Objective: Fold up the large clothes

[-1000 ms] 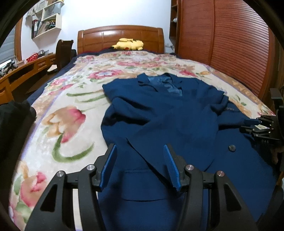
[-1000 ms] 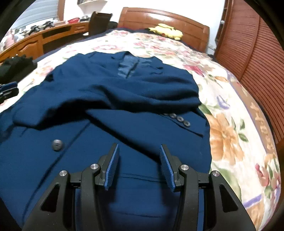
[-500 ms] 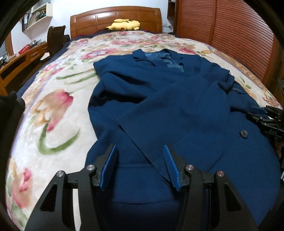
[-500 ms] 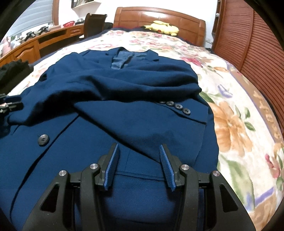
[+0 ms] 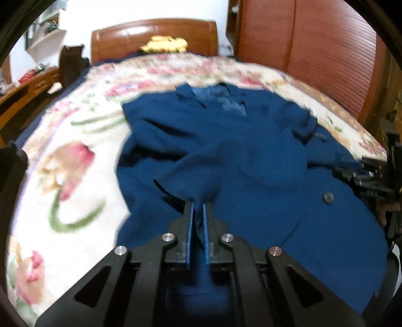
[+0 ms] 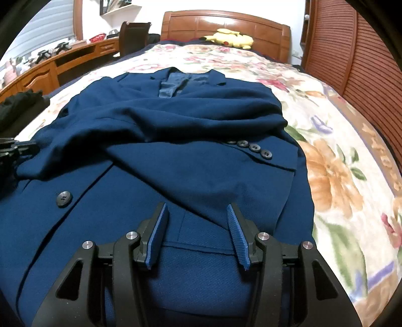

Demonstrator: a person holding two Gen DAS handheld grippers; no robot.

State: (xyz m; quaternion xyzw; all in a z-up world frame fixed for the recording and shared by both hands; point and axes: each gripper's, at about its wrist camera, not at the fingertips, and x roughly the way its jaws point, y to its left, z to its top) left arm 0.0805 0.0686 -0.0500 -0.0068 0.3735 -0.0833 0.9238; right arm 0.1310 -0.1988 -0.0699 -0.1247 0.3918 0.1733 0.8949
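Left tool (image 5: 197, 205) on jacket (image 6: 176, 140), collar bedhead-ward.

A bedroom under bright indoor light: a bed (image 6: 334, 156) covered in a cream floral blanket (image 5: 67, 176) fills the middle of the room, its glossy reddish wooden headboard (image 6: 226, 22) set against a plain white wall (image 5: 140, 12). A yellow plush toy (image 6: 230, 37) lies at the head of the bed. Tall slatted wooden wardrobe doors (image 6: 359, 50) line one side. Along the other runs a long wooden counter (image 6: 52, 68) cluttered with small items, a dark chair (image 6: 134, 35) drawn up to it, and a wall shelf (image 5: 46, 35) hangs above.
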